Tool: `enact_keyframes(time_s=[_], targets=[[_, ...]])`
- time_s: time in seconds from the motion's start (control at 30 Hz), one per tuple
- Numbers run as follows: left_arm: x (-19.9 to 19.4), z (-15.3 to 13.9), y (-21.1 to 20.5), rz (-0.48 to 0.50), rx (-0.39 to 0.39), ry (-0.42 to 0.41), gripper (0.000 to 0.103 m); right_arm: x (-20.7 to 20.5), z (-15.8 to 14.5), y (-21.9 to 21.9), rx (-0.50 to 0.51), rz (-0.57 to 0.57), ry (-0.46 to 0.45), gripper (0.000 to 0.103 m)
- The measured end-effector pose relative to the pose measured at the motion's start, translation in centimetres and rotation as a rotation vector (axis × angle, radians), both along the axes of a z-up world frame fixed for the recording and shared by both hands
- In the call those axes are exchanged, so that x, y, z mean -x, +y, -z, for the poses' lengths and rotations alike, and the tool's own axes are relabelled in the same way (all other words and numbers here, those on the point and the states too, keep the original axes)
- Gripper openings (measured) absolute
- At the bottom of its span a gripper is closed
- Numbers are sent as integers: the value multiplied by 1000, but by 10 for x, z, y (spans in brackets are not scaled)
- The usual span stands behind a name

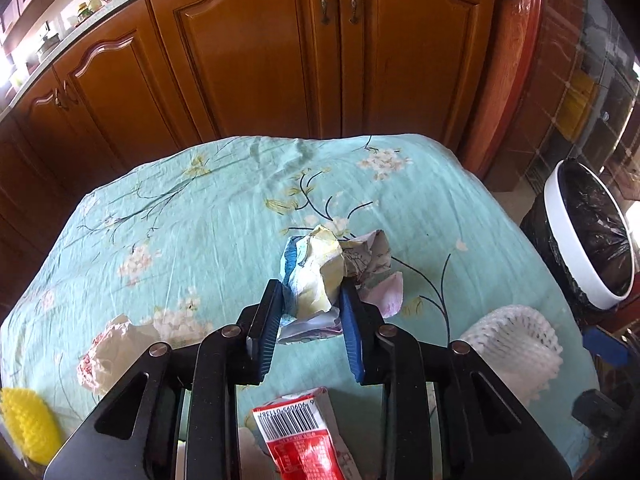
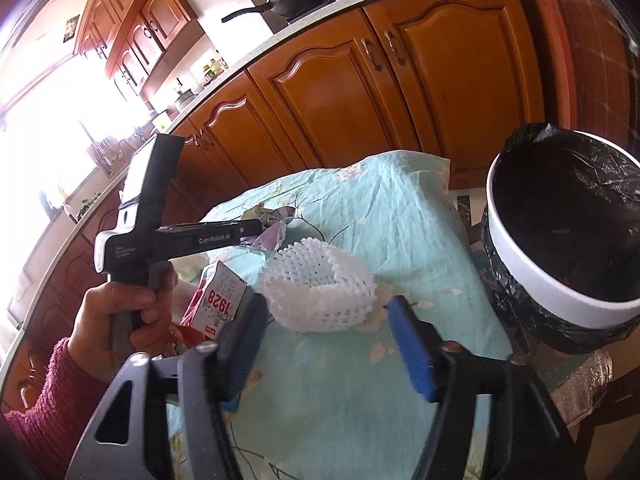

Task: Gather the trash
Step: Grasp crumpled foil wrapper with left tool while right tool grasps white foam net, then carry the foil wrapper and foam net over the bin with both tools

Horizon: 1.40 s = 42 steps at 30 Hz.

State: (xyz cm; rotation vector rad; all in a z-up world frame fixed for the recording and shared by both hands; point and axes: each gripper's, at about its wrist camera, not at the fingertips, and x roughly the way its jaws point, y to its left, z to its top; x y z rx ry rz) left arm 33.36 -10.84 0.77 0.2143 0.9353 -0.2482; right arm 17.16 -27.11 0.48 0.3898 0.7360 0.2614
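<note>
The crumpled wrapper [image 1: 316, 276] sits mid-table, pinched between the left gripper [image 1: 310, 300] fingers, likely so it can be carried to the bin [image 1: 592, 240] off the table's right edge; the right gripper [image 2: 324, 344] hangs open near the foam net [image 2: 320, 292] by that edge

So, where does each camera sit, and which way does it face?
Left wrist: sits on the left claw, looks along its fingers over the table toward the cabinets; shows the claw shut on a wrapper.
Right wrist: sits on the right claw, open, looks across the table toward the bin; shows the person's left hand holding the other claw.
Shared: table, foam net, bin, wrapper, red pack, cabinets.
</note>
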Motion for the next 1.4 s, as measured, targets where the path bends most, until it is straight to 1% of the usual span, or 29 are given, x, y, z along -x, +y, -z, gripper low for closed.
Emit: enact_keyframes(time_s=[0.07, 0.13, 0.17, 0.2, 0.23, 0.27, 0.37, 0.43, 0.5, 0.67, 0.77, 0.93, 1.1, 1.2, 1.4], targets=[[8, -7, 3, 3, 16, -19, 26, -13, 3, 6, 24, -12, 12, 71], [17, -16, 5, 7, 38, -33, 26, -27, 12, 12, 43, -21, 47, 65], [21, -20, 7, 10, 54, -38, 26, -33, 18, 13, 52, -21, 72, 53], [26, -24, 7, 15, 67, -41, 26, -38, 25, 13, 57, -20, 97, 28], [31, -27, 8, 20, 80, -43, 26, -42, 31, 12, 49, -24, 116, 16], [36, -31, 8, 27, 91, -48, 26, -41, 34, 10, 40, -21, 123, 14], [51, -41, 2, 56, 114, -62, 26, -29, 27, 5, 44, 3, 83, 13], [61, -48, -5, 85, 133, -68, 26, -19, 17, -2, 37, 11, 60, 13], [72, -53, -15, 114, 143, -77, 26, -8, 7, -8, 50, 19, 39, 13], [88, -56, -39, 175, 175, -68, 26, 15, -14, -27, 101, 55, 6, 13], [98, -55, -52, 207, 190, -58, 26, 30, -21, -45, 119, 90, -2, 13], [110, -57, -76, 258, 211, -42, 26, 50, -26, -72, 136, 157, -8, 13], [118, -60, -99, 297, 216, -43, 26, 61, -28, -96, 136, 210, -7, 13], [119, -60, -112, 317, 223, -32, 26, 65, -30, -110, 136, 240, -7, 13], [115, -58, -142, 356, 209, -24, 26, 70, -32, -135, 145, 287, -6, 13]])
